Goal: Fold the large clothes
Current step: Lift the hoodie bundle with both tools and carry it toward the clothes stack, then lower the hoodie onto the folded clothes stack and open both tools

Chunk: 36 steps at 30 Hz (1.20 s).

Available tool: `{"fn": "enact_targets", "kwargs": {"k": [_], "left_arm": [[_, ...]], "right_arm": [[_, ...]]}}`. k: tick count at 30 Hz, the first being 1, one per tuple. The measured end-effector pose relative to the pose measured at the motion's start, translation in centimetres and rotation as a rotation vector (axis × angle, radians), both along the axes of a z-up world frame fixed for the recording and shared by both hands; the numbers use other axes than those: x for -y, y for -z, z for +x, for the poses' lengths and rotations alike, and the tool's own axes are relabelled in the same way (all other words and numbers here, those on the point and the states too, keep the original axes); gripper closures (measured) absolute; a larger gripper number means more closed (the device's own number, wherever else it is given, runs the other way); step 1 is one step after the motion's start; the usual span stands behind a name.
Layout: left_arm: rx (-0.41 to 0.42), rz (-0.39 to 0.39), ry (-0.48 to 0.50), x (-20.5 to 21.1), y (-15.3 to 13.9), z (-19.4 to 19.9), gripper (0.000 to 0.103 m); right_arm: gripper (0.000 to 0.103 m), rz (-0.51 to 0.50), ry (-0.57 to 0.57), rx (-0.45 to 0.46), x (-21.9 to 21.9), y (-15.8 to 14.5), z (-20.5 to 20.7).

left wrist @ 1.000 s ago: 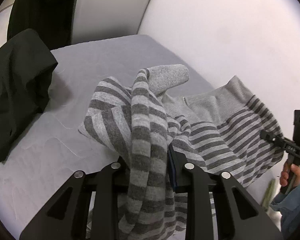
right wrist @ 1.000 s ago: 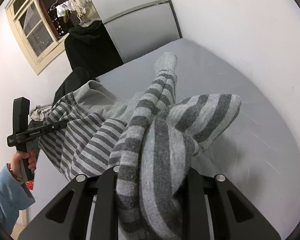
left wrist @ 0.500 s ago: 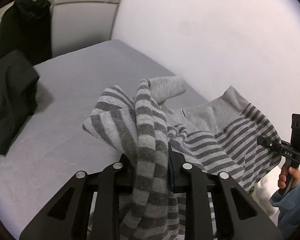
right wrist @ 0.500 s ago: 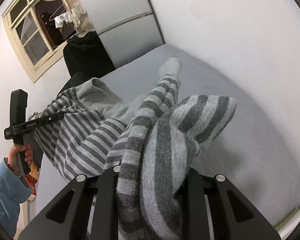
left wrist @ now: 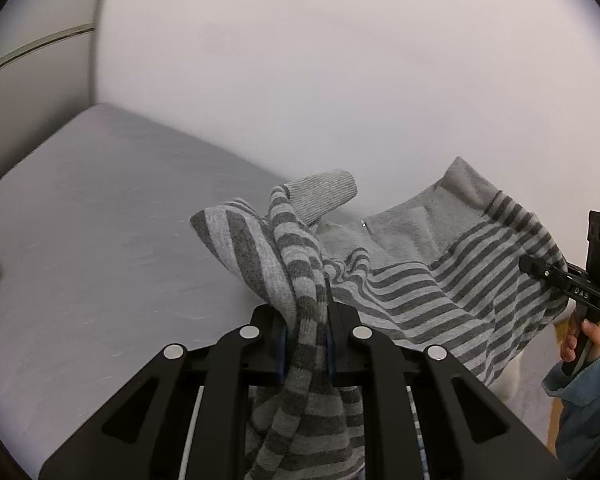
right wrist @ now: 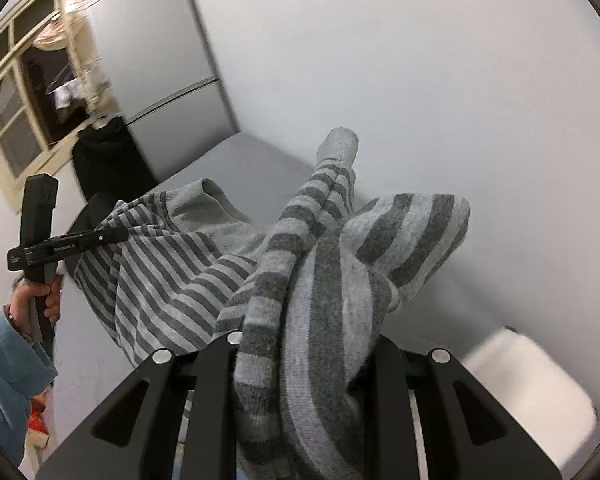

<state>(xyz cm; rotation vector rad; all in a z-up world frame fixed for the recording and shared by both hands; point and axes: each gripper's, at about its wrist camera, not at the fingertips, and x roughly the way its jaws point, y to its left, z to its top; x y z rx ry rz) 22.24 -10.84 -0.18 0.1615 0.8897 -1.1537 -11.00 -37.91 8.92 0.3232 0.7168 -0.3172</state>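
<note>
A grey striped sweater (left wrist: 440,280) hangs lifted between my two grippers above the grey bed (left wrist: 100,220). My left gripper (left wrist: 306,320) is shut on a bunched striped fold of it; a plain grey cuff (left wrist: 324,192) sticks up beyond. In the left wrist view my right gripper (left wrist: 540,270) is at the right edge, shut on the sweater's other side. In the right wrist view my right gripper (right wrist: 304,340) is shut on a thick bunch of the sweater (right wrist: 160,280), its fingertips hidden by cloth. The left gripper (right wrist: 112,234) shows at the left, clamped on the hem.
A white wall (left wrist: 340,80) runs along the bed's far side. A grey fridge (right wrist: 160,60), a window (right wrist: 24,92) and a dark garment (right wrist: 108,156) are at the bed's far end. A white object (right wrist: 528,384) is low right, blurred.
Both grippers have risen and tilted up with the sweater, lifting it off the bed. The black clothes have swung out of the left wrist view; more wall shows.
</note>
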Motion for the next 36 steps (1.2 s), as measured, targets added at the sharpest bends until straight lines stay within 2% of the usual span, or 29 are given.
{"fn": "enact_targets", "kwargs": {"k": [11,16,19,23,27,30,33,36], "left_arm": [[0.004,-0.038,0.269,12.0,-1.1,-7.1,0.087],[-0.012,-0.051,0.378,17.4,-0.3,-9.8,0.087],[-0.007,-0.037,0.434,20.4,1.0,-9.8,0.087],[-0.032,-0.018,0.48,23.7,3.3,-8.5,0.087],[-0.046,0.02,0.518,27.0,5.6,-8.6,0.087],[-0.041,0.072,0.538,28.8,9.0,-7.9,0.087],[-0.095,0.102,0.5,29.8,12.6,-5.1,0.087],[-0.143,0.141,0.471,31.0,16.1,-3.4,0.086]], "right_arm": [[0.083,-0.05,0.282,0.016,3.9,-2.6,-14.0],[0.083,-0.064,0.403,0.025,4.2,-2.5,-19.3],[0.083,-0.06,0.465,0.024,4.2,-1.7,-21.6],[0.083,-0.025,0.541,0.034,3.9,0.5,-23.9],[0.083,0.023,0.602,0.002,3.6,4.4,-24.5],[0.083,0.065,0.664,-0.006,3.6,7.7,-24.9],[0.082,0.123,0.72,-0.023,3.8,10.7,-25.5],[0.081,0.165,0.726,-0.074,4.0,12.8,-22.8]]}}
